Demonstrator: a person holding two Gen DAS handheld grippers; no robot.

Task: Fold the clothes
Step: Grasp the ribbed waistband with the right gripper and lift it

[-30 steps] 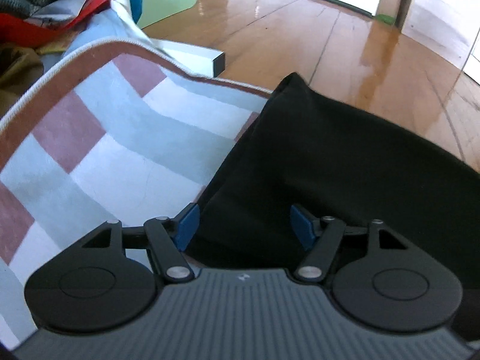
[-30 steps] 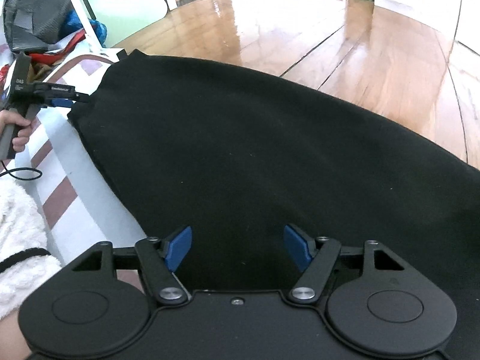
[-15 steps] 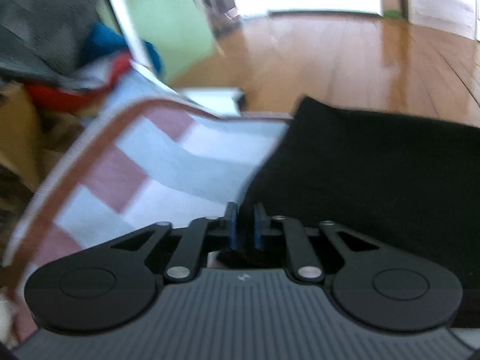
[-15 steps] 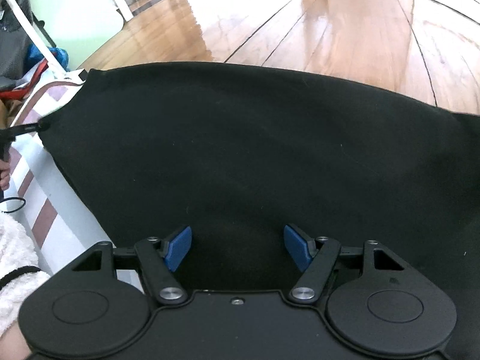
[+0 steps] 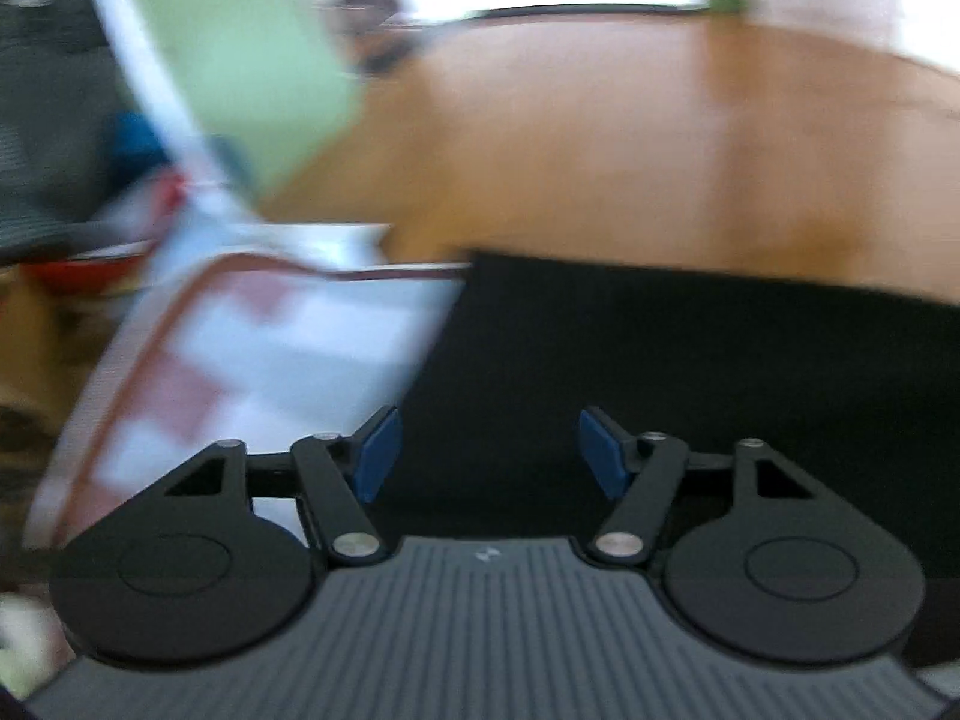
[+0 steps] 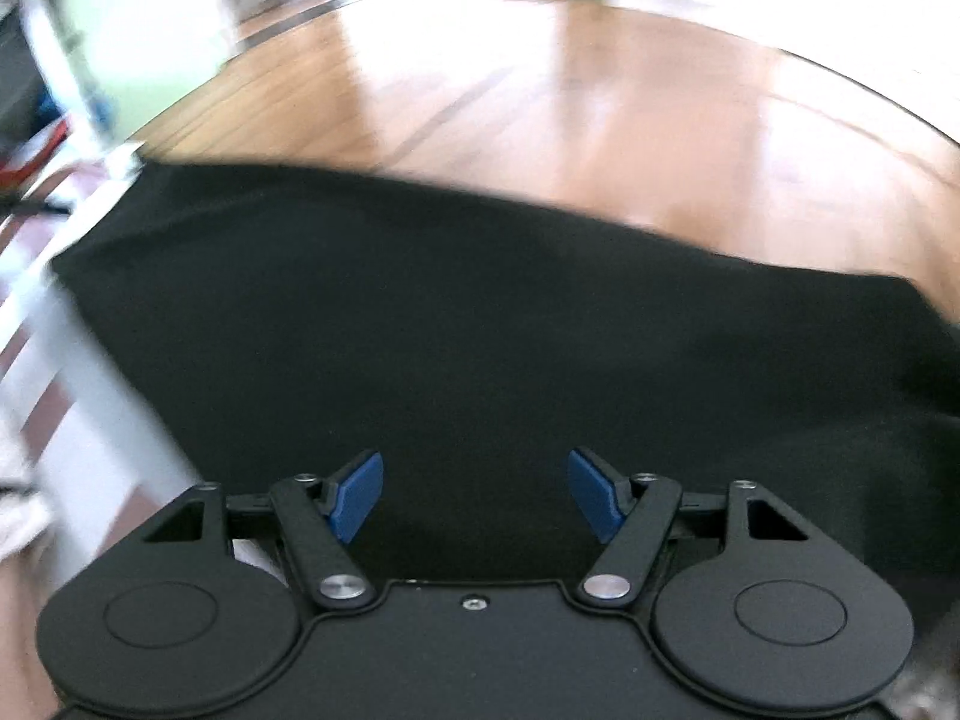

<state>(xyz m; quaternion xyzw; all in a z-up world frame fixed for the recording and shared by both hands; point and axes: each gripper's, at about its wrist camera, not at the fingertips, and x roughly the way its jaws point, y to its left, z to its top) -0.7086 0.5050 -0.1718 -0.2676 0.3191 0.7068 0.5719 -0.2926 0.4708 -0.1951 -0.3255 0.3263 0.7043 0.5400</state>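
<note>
A black garment (image 5: 690, 372) lies spread flat over a checked cloth (image 5: 270, 348); it also fills the right wrist view (image 6: 480, 330). My left gripper (image 5: 489, 453) is open and empty, its blue pads over the garment's left edge. My right gripper (image 6: 474, 495) is open and empty, over the garment's near part. Both views are blurred by motion.
The checked red, white and blue cloth also shows at the left of the right wrist view (image 6: 72, 396). A wooden floor (image 5: 630, 150) lies beyond the garment. A pile of coloured clothes (image 5: 90, 192), a white post and a green panel (image 5: 252, 60) stand at the far left.
The left gripper was shut on the garment's edge half a second ago and has opened and let it go. Both cameras have tilted up and the garment lies flatter.
</note>
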